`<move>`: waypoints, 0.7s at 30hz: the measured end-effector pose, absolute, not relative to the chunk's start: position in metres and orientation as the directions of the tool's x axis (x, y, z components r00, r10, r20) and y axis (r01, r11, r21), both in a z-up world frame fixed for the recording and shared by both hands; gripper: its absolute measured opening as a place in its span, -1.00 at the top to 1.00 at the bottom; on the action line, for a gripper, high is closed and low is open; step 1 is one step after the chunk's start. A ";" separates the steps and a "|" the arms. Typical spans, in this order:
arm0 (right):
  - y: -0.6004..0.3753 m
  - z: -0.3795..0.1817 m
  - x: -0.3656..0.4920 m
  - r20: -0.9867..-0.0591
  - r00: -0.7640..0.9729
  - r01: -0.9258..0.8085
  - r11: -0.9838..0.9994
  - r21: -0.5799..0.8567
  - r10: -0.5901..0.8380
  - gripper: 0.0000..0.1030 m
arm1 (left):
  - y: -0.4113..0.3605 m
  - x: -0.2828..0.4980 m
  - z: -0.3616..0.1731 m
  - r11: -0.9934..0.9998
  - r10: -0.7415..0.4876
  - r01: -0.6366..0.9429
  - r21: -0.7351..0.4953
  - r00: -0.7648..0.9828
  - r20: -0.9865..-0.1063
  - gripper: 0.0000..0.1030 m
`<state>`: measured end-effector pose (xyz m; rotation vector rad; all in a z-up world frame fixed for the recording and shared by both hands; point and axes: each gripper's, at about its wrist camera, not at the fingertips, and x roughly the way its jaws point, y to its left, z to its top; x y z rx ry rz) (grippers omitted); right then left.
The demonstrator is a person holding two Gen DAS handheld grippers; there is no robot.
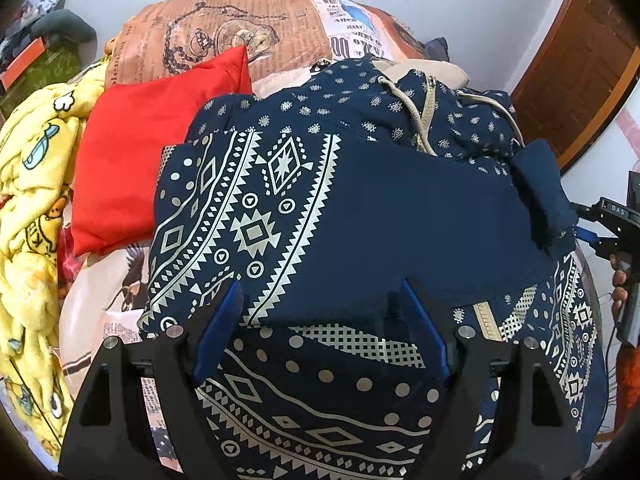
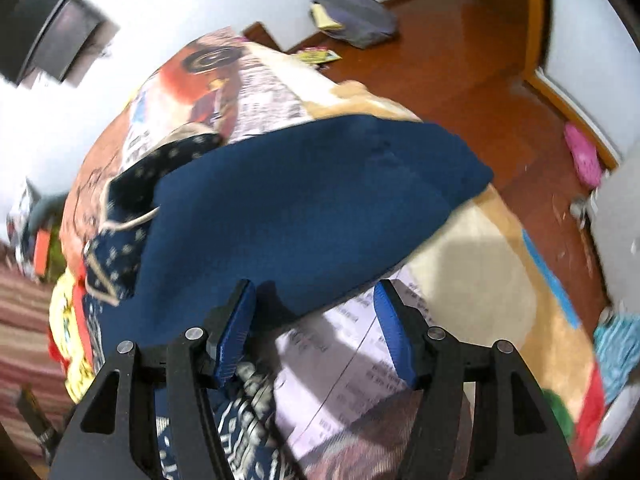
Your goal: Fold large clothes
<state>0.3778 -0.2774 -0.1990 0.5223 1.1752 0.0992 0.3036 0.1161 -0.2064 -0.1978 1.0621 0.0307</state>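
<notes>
A: Since the left wrist view comes first, where does the navy hooded garment with cream geometric print and a drawstring [image 1: 280, 208] lie from the left gripper [image 1: 320, 312]?

B: It lies flat on the bed with the newspaper-print cover [image 1: 248, 20], just right of the plain red square cushion [image 1: 160, 152], and it runs away from the camera, hood end far, hem end near. The plain navy sleeve [image 1: 420, 224] is folded across the body, so its long axis crosses the garment's. The 2 blue pads stand well apart above the printed cloth, clamping nothing. At the far right edge of that view, past the sleeve's cuff, the right gripper [image 1: 612, 224] shows in a person's hand.

A: And from the right wrist view?

B: Blurred, but the same plain sleeve [image 2: 304, 208] fills the middle, lying slantwise on the bed cover [image 2: 248, 92], cuff end toward the wooden floor [image 2: 460, 60]. Its near edge dips between the 2 fingers of the right gripper [image 2: 316, 328], close to the left one. The jaws are parted and I see no pad pressing on cloth, so I take them as released.

A: Which hand is nearer the next fold?

B: Judging by this, the left hangs over the hem, and the right sits beside the sleeve edge, farther from the red cushion. A hem-to-hood fold would suit both.
</notes>
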 end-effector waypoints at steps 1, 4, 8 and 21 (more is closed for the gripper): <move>-0.278 -0.199 0.379 -0.849 0.417 0.199 0.878 0.434 0.325 -0.12 | 0.116 0.305 -0.208 0.982 -0.069 -0.123 -0.146 0.484 -0.872 -0.54; -0.278 -0.198 0.387 -0.848 0.440 0.216 0.881 0.420 0.296 -0.12 | 0.116 0.307 -0.210 0.981 -0.072 -0.125 -0.149 0.478 -0.875 -0.54; -0.274 -0.198 0.398 -0.865 0.448 0.221 0.909 0.353 0.227 0.21 | 0.114 0.306 -0.209 0.984 -0.061 -0.120 -0.135 0.485 -0.872 -0.55; -0.227 -0.103 0.381 -0.744 0.604 -0.013 0.938 0.347 0.284 0.86 | 0.124 0.289 -0.191 0.983 -0.058 -0.116 -0.140 0.533 -0.844 -0.54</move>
